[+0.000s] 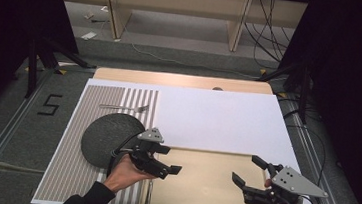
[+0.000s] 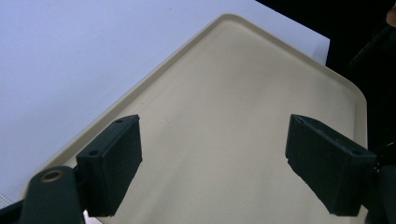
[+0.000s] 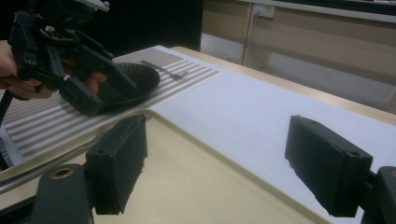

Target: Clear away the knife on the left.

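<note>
A beige tray [image 1: 201,184] lies at the table's front middle, partly on a white mat [image 1: 217,118]. My left gripper [image 1: 169,160] hovers open over the tray's left edge, with nothing between its jaws. My right gripper [image 1: 247,170] hangs open over the tray's right side, also with nothing in it. In the left gripper view, the open left gripper [image 2: 215,163] looks down on the bare tray [image 2: 224,93]. In the right gripper view, the open right gripper [image 3: 215,163] faces the tray [image 3: 187,182], with the left gripper [image 3: 107,91] farther off.
A striped placemat [image 1: 68,161] at the left carries a dark round plate [image 1: 107,137], with a fork [image 1: 125,108] beyond it. A thin metal piece [image 1: 146,201] lies along the tray's left edge. Stands, cables and shelving are on the floor beyond the table.
</note>
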### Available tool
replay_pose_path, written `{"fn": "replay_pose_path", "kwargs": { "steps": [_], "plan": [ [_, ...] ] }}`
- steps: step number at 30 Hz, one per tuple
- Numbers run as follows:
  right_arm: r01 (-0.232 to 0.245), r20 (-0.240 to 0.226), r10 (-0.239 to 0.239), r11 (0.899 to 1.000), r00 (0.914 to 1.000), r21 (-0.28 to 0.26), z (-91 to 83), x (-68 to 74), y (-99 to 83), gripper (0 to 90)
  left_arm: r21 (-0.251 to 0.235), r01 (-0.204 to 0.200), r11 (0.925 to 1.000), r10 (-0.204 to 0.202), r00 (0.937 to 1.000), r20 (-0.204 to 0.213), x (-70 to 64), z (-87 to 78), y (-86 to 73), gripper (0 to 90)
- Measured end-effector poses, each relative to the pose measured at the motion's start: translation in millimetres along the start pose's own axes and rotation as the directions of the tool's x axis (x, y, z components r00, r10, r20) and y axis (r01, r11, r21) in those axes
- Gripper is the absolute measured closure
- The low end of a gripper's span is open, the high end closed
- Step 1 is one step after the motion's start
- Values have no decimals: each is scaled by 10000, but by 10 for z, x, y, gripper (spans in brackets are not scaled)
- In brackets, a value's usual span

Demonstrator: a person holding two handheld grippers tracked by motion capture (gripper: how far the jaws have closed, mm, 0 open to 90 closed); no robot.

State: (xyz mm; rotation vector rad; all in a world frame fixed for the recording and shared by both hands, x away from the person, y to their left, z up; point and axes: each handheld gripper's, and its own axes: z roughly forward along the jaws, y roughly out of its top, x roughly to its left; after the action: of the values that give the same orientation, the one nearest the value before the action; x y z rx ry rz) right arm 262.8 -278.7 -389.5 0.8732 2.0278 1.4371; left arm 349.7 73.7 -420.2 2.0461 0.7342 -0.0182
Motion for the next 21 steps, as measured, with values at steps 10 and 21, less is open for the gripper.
{"fn": "replay_pose_path", "kwargs": {
  "steps": [10, 21],
  "plan": [
    [3, -1, -3, 10000, 10000, -1, -3, 0, 0, 217, -365, -120, 9993, 114, 9998, -155, -12, -84, -28, 178],
    [3, 13, -3, 10000, 10000, -19, -4, -1, 1, 218, -1198, -212, 9926, 182, 9995, -265, -4, -246, -89, 168]
  ]
}}
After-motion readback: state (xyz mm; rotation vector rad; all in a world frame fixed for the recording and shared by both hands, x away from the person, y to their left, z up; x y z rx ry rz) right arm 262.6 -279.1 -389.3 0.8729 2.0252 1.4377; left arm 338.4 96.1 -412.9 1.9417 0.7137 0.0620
